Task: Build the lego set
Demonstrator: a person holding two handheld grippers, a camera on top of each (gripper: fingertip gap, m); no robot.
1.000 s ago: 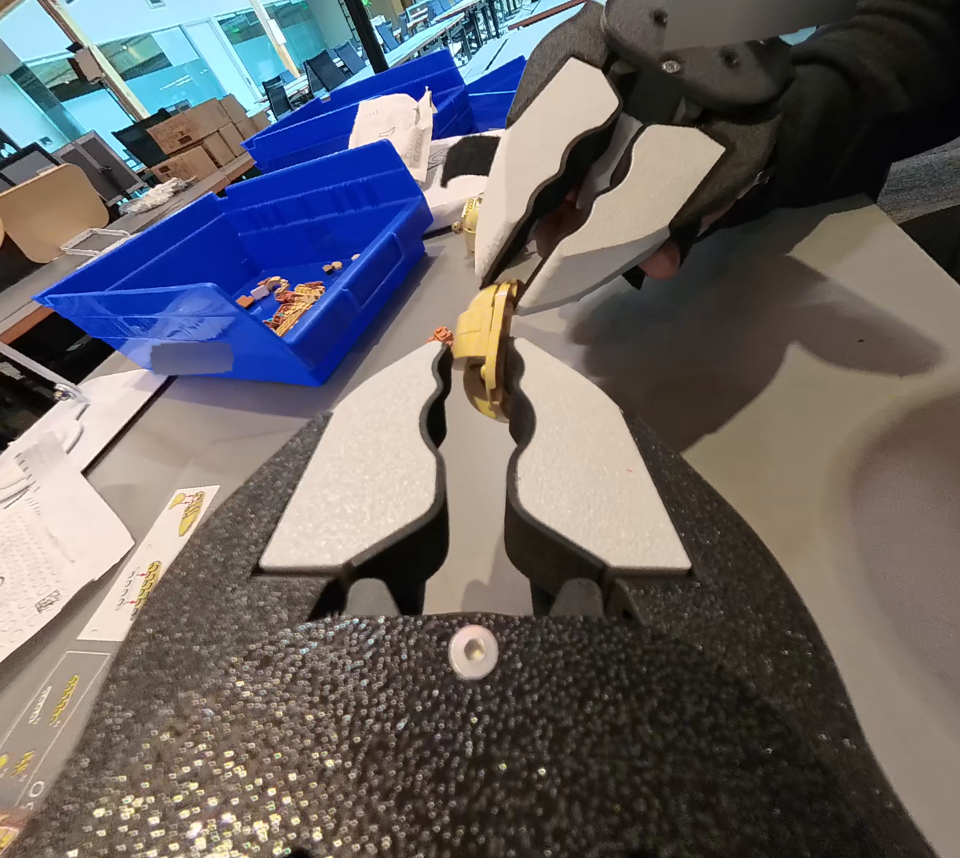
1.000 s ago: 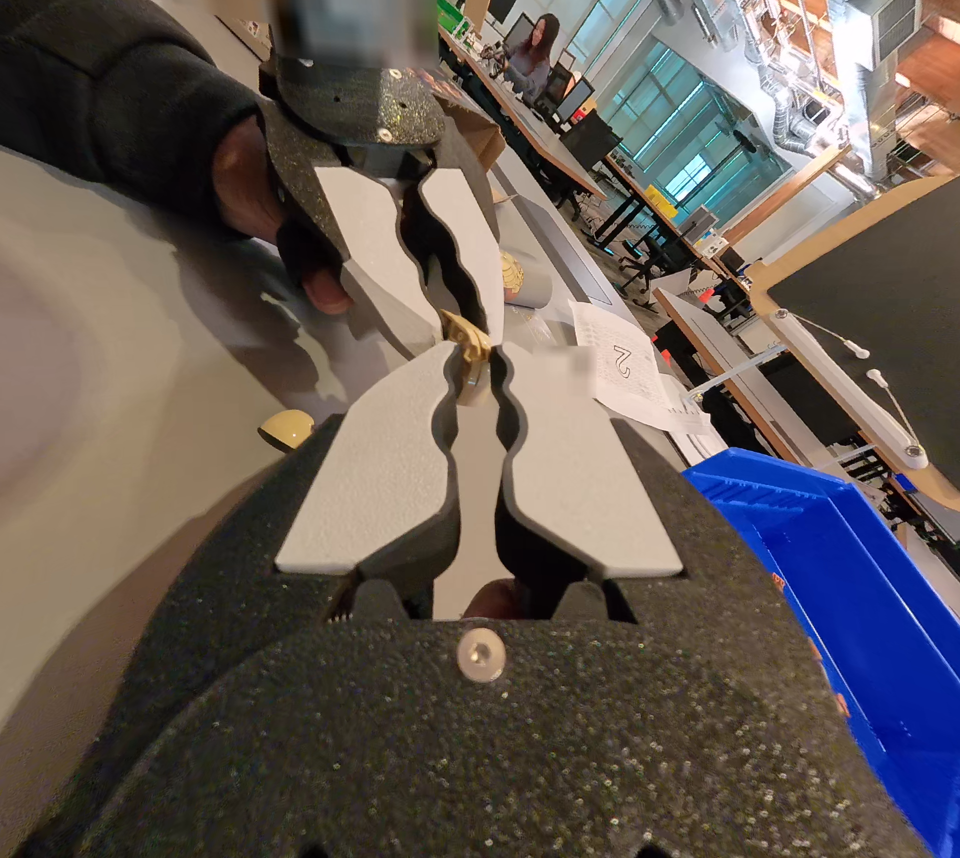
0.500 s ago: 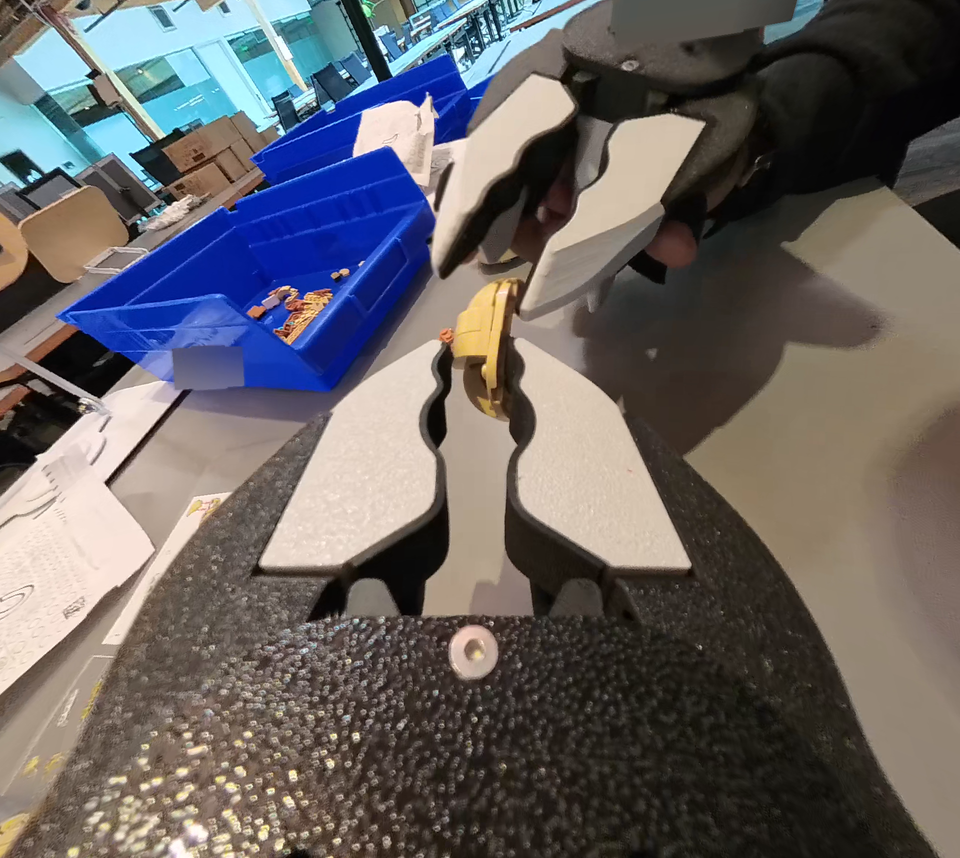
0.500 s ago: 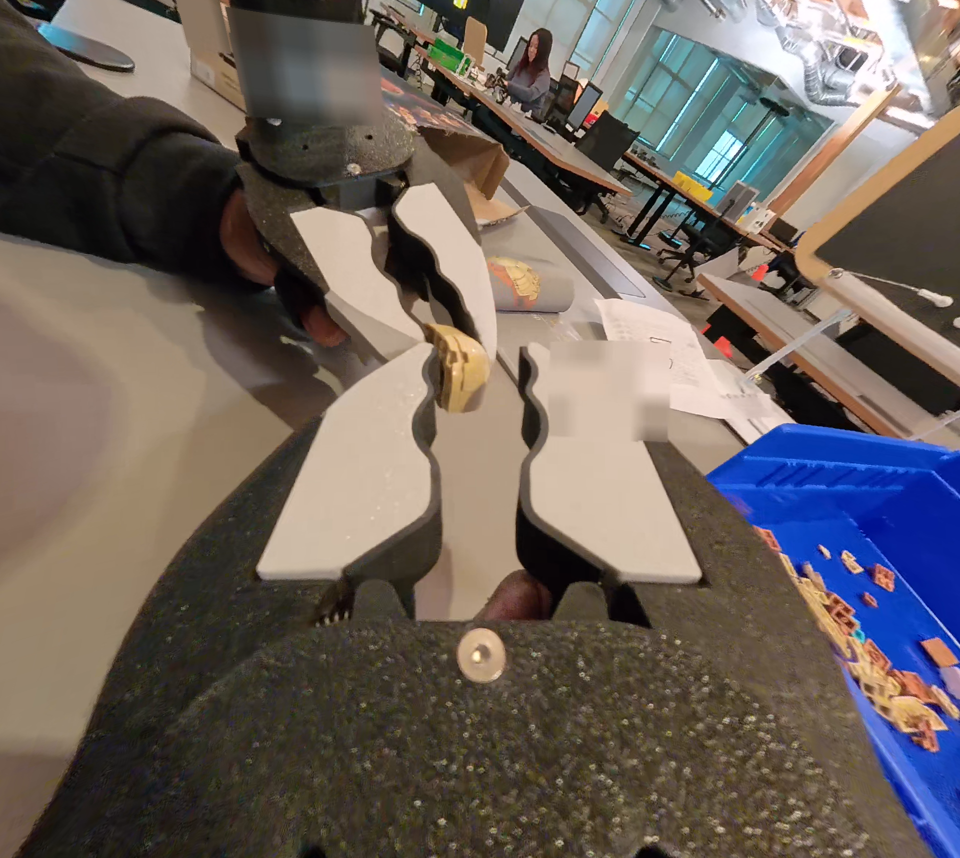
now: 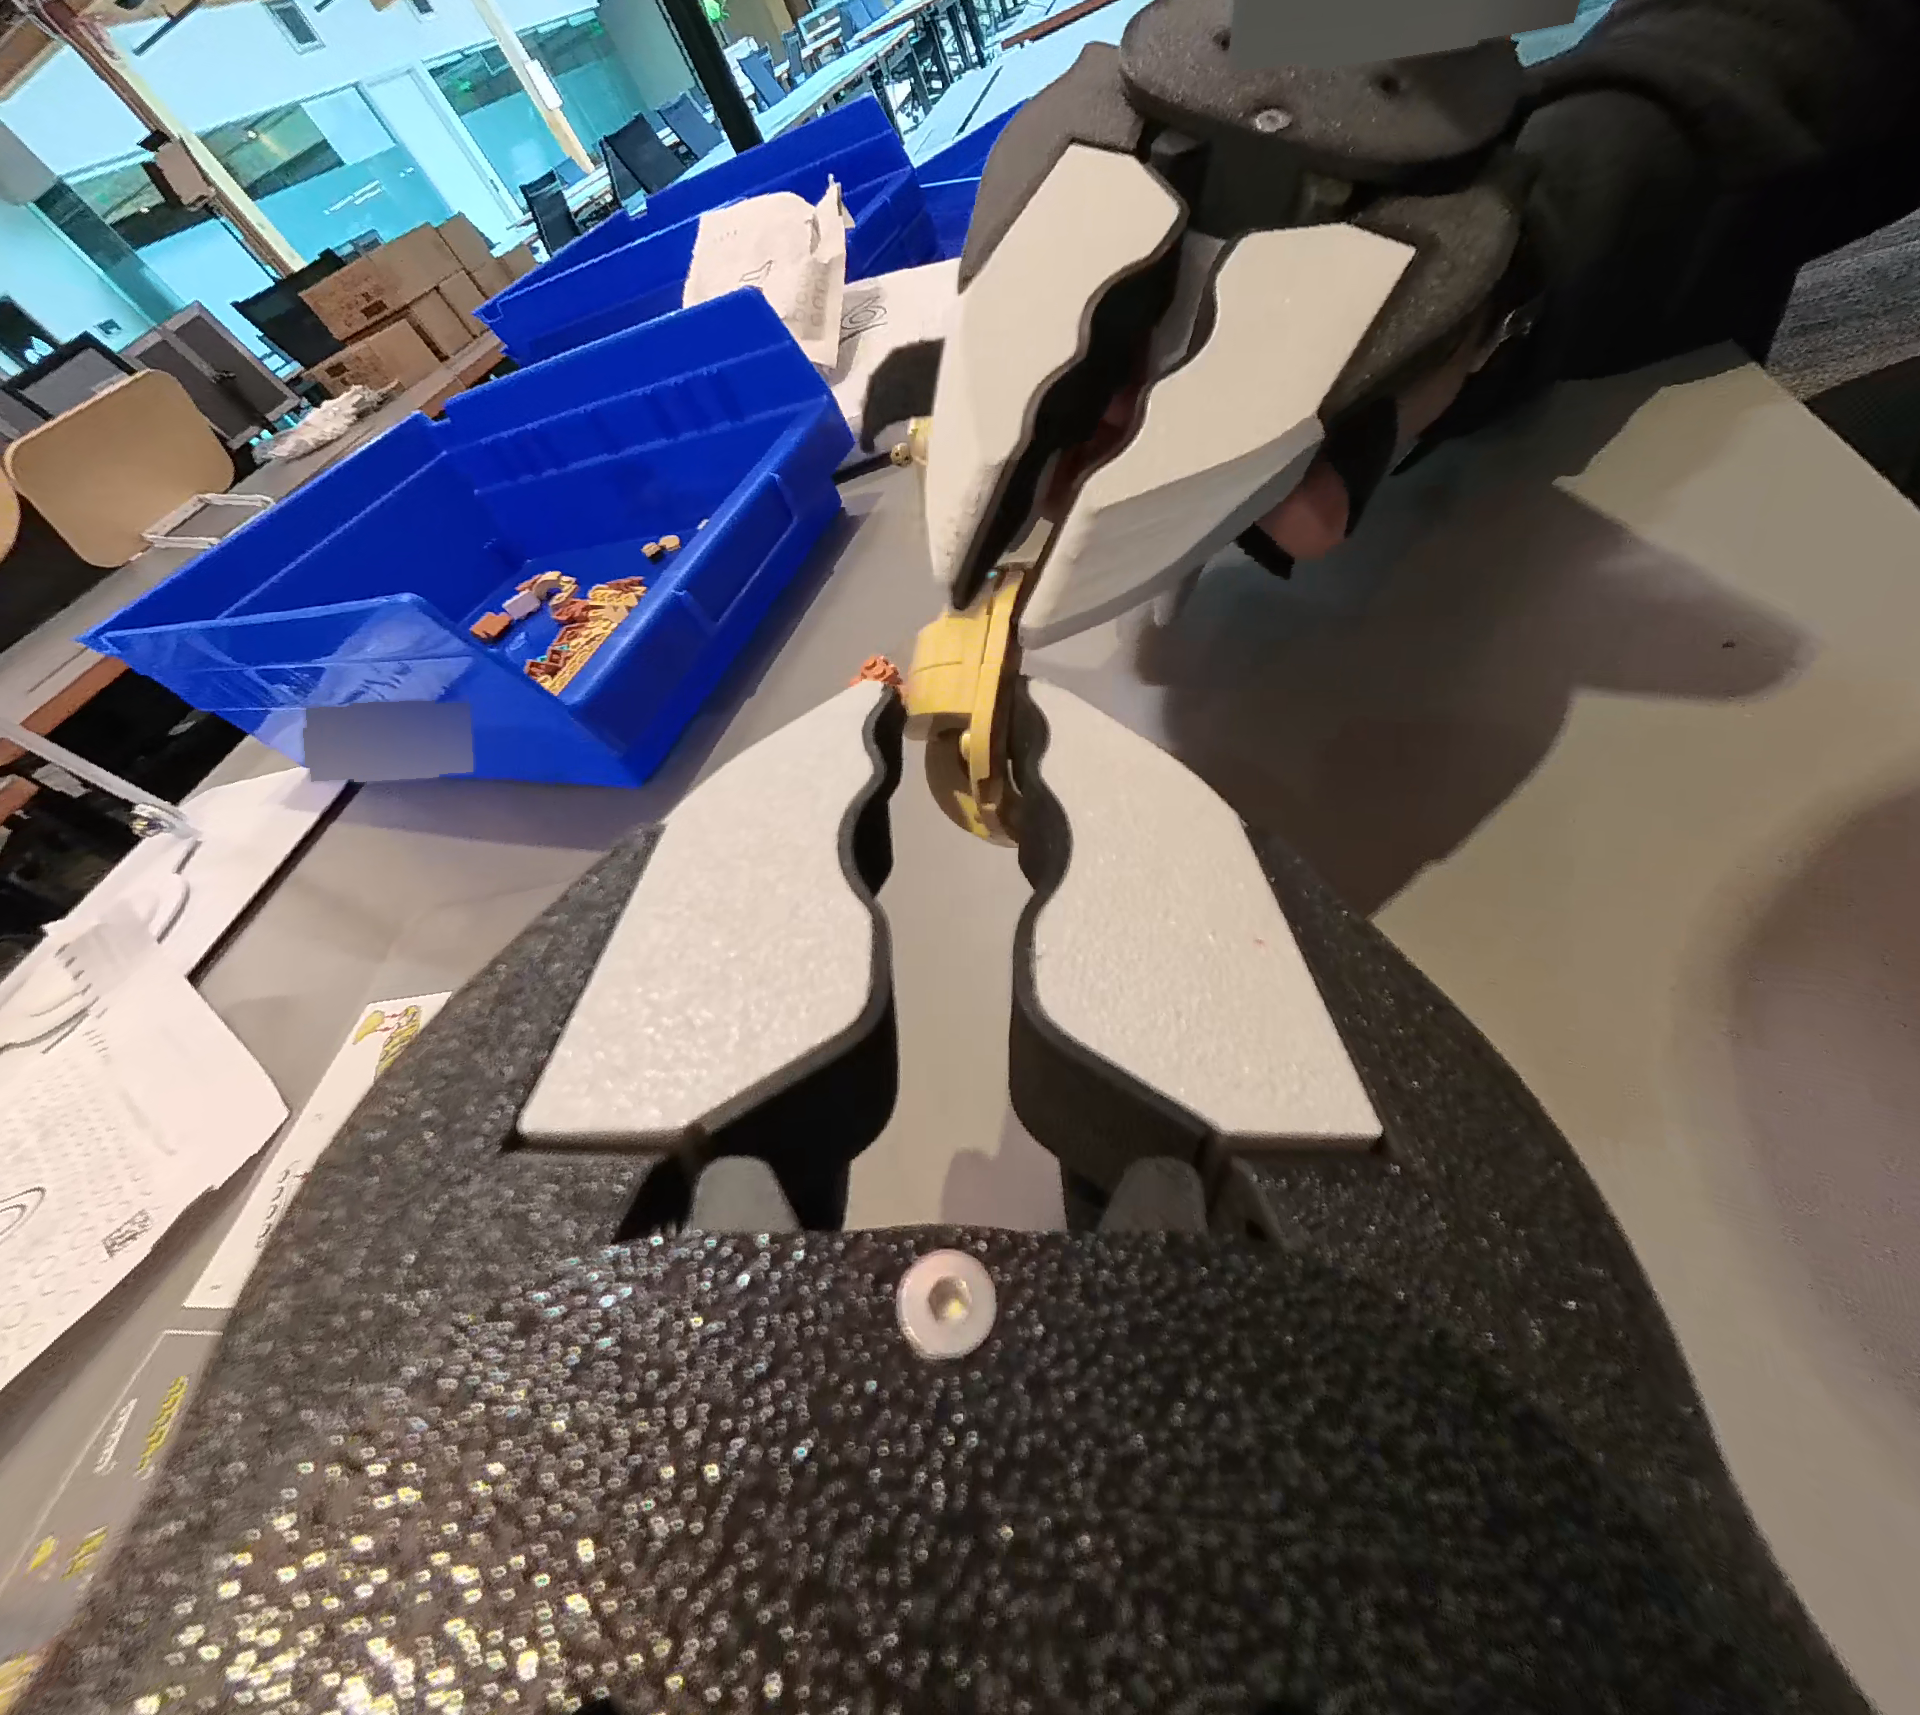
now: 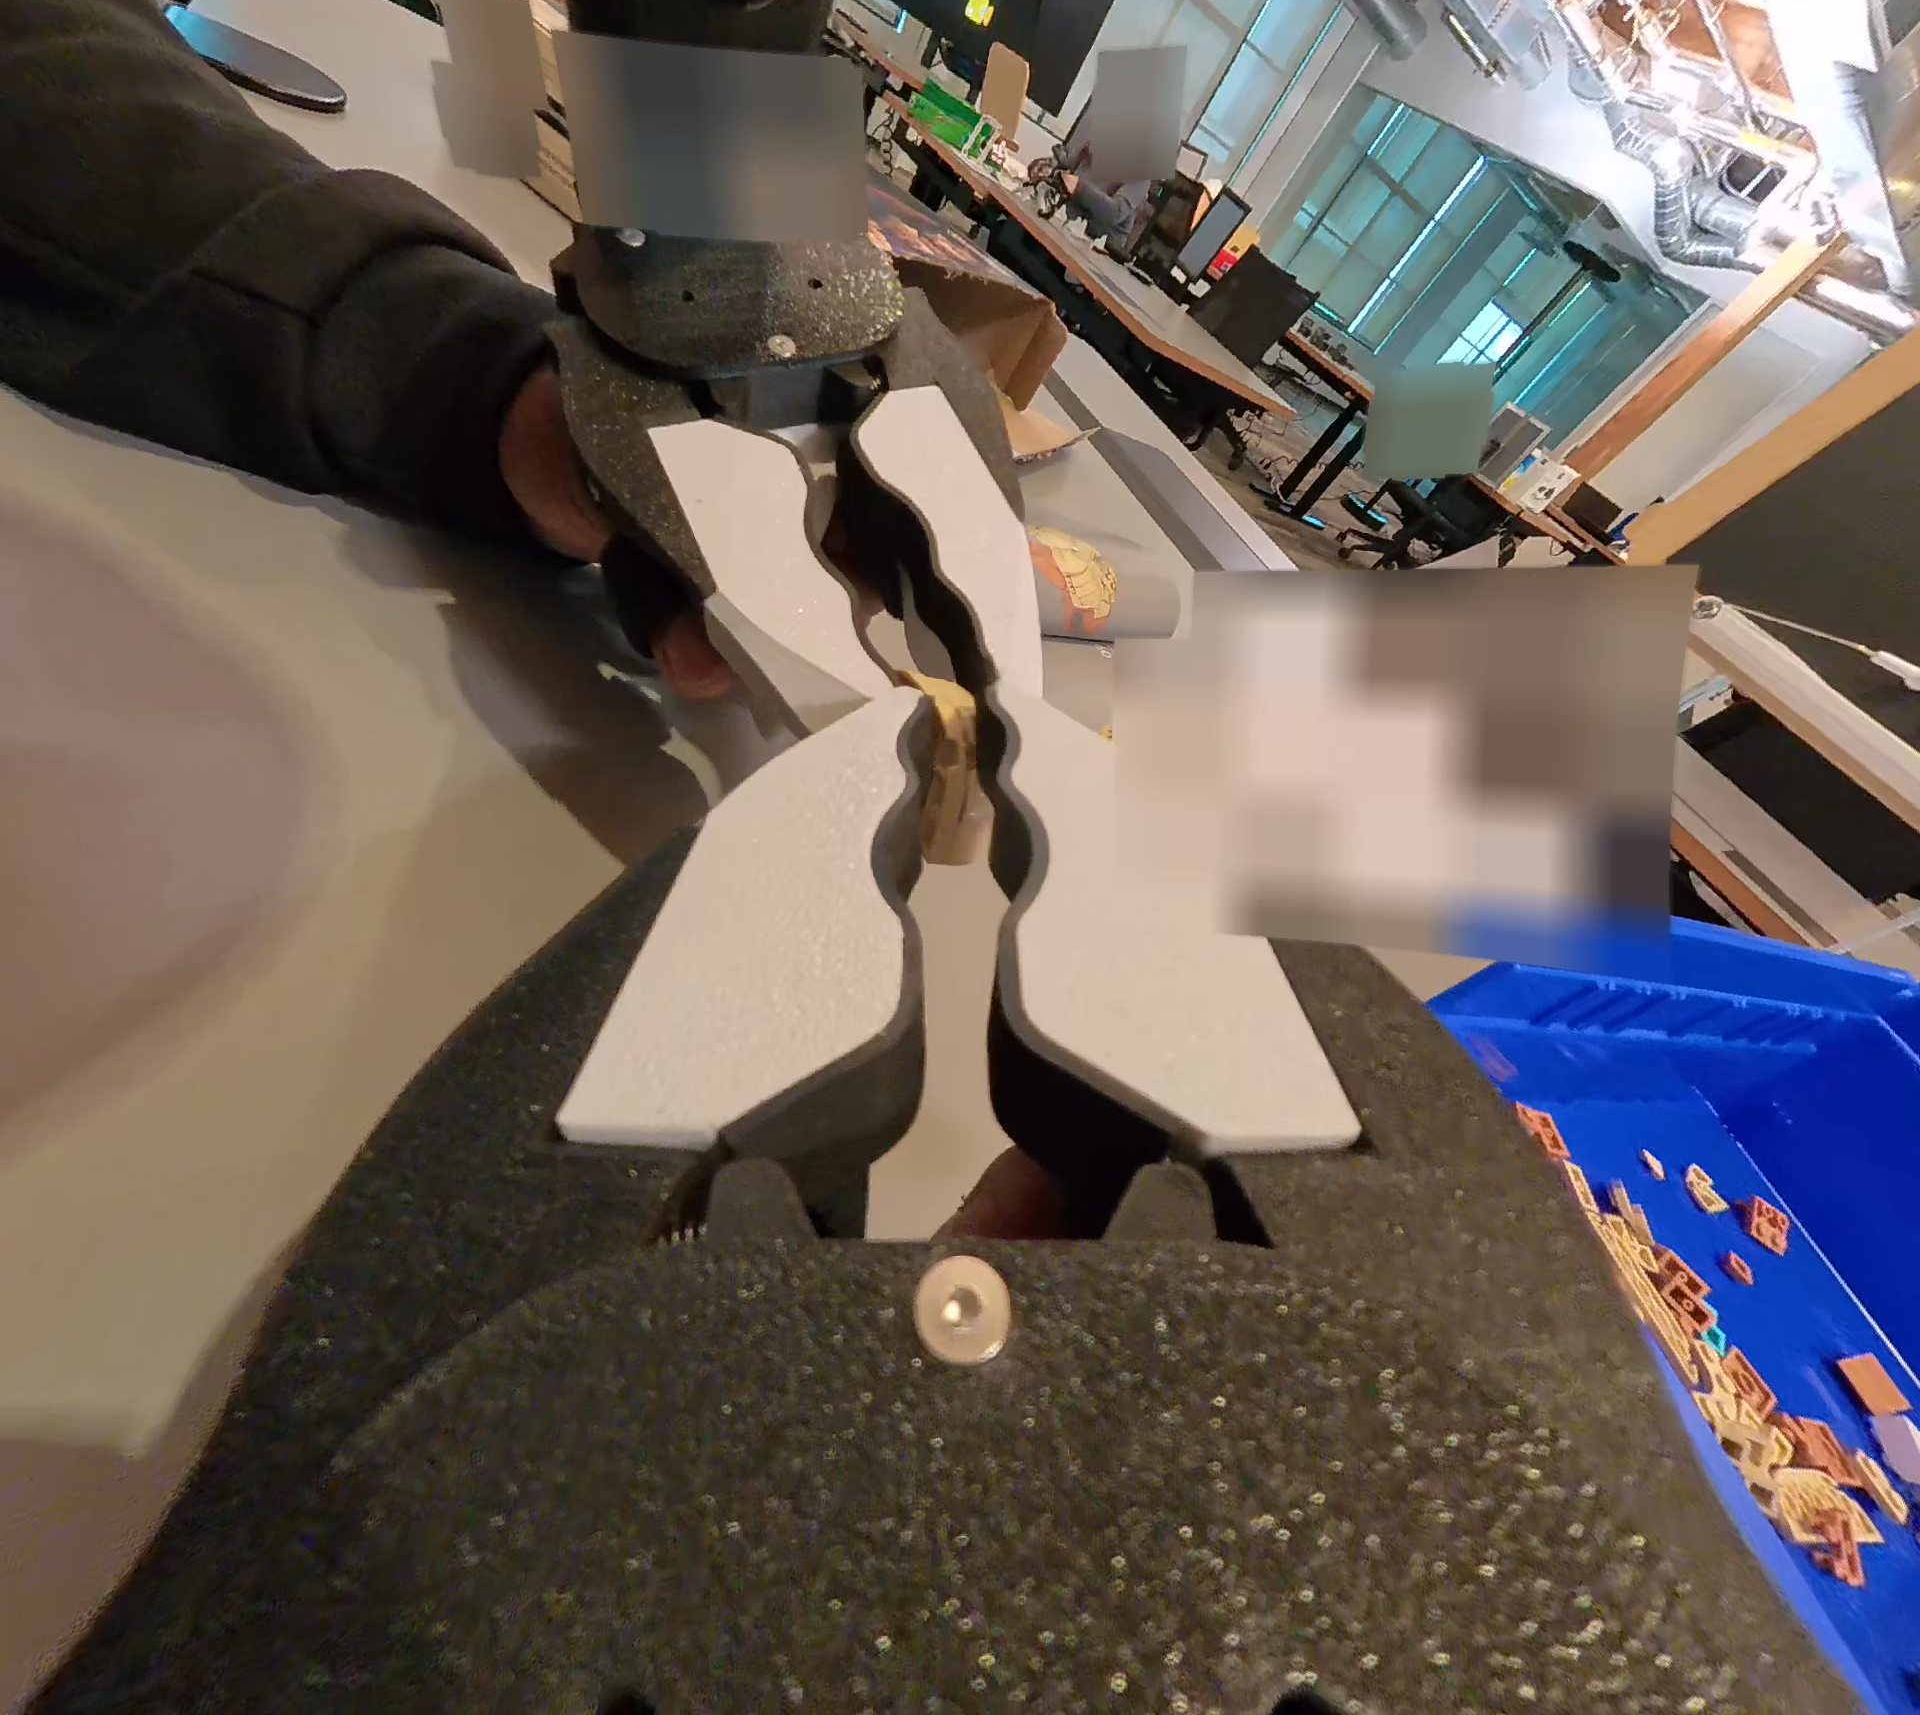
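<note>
On the left wrist view, my left gripper sits at centre with its fingers narrowed onto a tan lego assembly, pinched between the tips above the grey table. At 12 o'clock from it, the right gripper points down, fingertips nearly together and meeting the top of the assembly. A blue bin with loose brown and tan bricks lies at 10 o'clock; paper sheets sit at 8 o'clock.

On the right wrist view, my right gripper has its fingers narrow around the tan lego assembly. The left gripper faces me at 12 o'clock, tips touching the same piece. The blue bin is at 4 o'clock.
</note>
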